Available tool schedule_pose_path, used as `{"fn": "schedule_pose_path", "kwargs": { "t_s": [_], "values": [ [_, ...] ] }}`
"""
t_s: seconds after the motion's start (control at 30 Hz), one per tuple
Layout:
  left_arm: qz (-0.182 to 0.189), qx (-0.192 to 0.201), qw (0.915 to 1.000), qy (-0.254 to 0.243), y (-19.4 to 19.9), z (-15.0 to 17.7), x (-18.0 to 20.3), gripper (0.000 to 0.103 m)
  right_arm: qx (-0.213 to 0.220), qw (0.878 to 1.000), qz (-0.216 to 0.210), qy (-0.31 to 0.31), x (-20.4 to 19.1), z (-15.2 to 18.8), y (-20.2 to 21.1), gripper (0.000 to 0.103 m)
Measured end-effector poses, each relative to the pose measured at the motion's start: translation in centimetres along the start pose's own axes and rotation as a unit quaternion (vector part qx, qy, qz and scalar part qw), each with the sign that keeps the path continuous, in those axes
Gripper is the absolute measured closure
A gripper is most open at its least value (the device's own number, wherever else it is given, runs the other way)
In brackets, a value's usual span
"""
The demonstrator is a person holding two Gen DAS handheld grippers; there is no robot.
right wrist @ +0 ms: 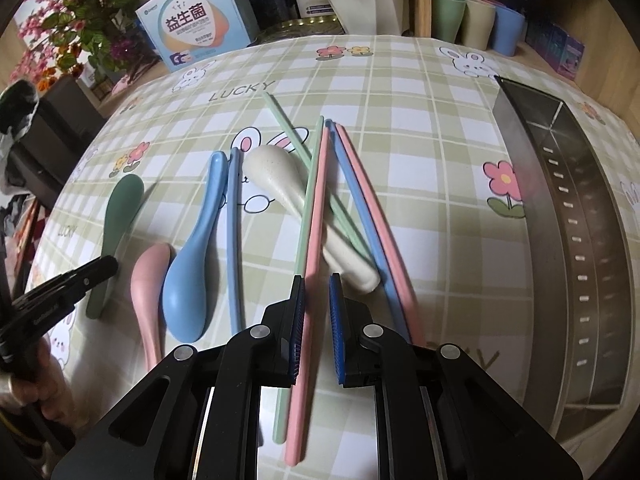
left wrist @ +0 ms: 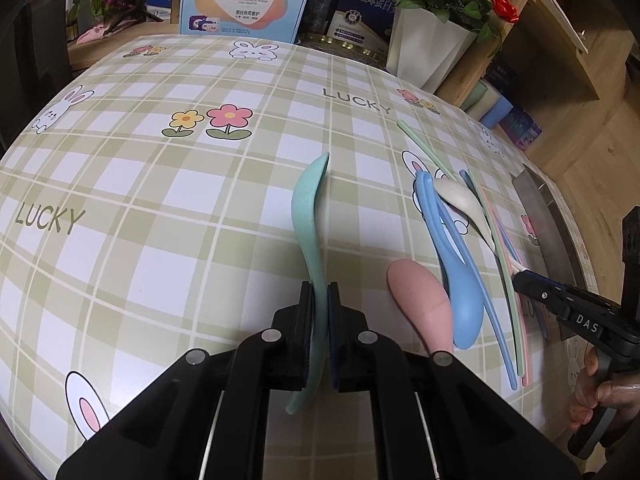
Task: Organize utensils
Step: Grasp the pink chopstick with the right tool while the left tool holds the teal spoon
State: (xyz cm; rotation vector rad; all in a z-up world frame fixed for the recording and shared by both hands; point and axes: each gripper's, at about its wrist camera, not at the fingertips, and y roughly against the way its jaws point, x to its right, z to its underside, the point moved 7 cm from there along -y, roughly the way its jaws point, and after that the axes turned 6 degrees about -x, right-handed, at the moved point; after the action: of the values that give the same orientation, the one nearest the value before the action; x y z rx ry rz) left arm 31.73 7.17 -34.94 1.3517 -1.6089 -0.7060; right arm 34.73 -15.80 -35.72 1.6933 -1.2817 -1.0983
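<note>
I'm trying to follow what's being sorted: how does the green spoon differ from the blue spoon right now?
The green spoon is clamped between the fingers of the left gripper; the blue spoon lies free on the tablecloth. The green spoon is turned on edge; the blue spoon lies flat beside the pink spoon. Both have the same soup-spoon shape.

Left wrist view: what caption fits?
Left gripper clamps a green spoon above the checked tablecloth.
</note>
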Motion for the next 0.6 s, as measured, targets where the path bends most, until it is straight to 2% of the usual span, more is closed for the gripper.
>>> {"fn": "schedule_pose_path", "kwargs": {
  "t_s": [0.27, 0.37, 0.47, 0.6],
  "values": [
    [0.004, 0.004, 1.0000, 0.000, 0.1, 0.1, 0.0, 0.096, -0.007, 1.000, -0.010, 0.006, -0.9, 1.5, 0.1, 0.090],
    [0.012, 0.006, 0.9999, 0.006, 0.1, 0.2, -0.1, 0.096, 0.001, 1.000, 0.002, -0.004, -0.2, 1.3, 0.3, 0.091],
    [0.014, 0.007, 0.9999, 0.005, 0.2, 0.2, -0.1, 0.096, 0.008, 0.999, -0.011, -0.029, 0.5, 1.1, 0.8, 0.091],
    [0.011, 0.009, 0.9999, 0.001, 0.1, 0.2, -0.1, 0.095, 0.026, 0.999, -0.009, -0.029, 0.8, 0.8, 1.6, 0.091]
  ]
}}
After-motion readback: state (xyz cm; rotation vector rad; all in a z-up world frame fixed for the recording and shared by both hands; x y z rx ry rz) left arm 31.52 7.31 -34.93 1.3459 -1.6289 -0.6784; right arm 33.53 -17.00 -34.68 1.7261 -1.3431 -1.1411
